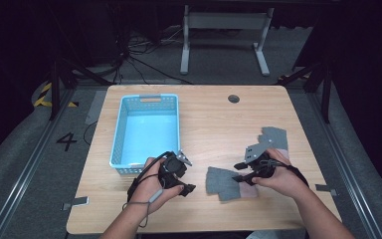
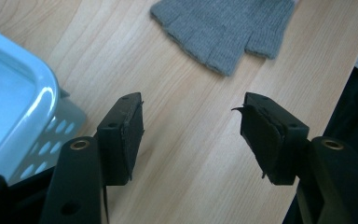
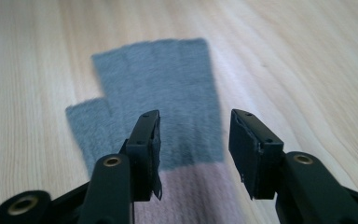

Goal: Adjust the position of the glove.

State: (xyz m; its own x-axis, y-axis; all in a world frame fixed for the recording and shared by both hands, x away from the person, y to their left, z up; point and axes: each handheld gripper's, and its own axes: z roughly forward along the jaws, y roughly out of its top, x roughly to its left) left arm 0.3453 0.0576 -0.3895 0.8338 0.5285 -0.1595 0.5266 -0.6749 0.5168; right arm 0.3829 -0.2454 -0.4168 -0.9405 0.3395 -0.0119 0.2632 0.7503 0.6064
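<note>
- right gripper (image 3: 193, 154) – jaws apart over the grey glove (image 1: 225, 182), gripping nothing
- left gripper (image 2: 191, 135) – jaws apart, empty
- glove lies flat near the table's (image 1: 214, 119) front edge, between both grippers

A light wooden table (image 1: 204, 124) with a round cable grommet (image 1: 234, 98) stands on grey carpet (image 1: 10, 164), black cables (image 1: 144, 59) and a white desk frame (image 1: 224, 35) lying behind in dark surroundings.
</note>
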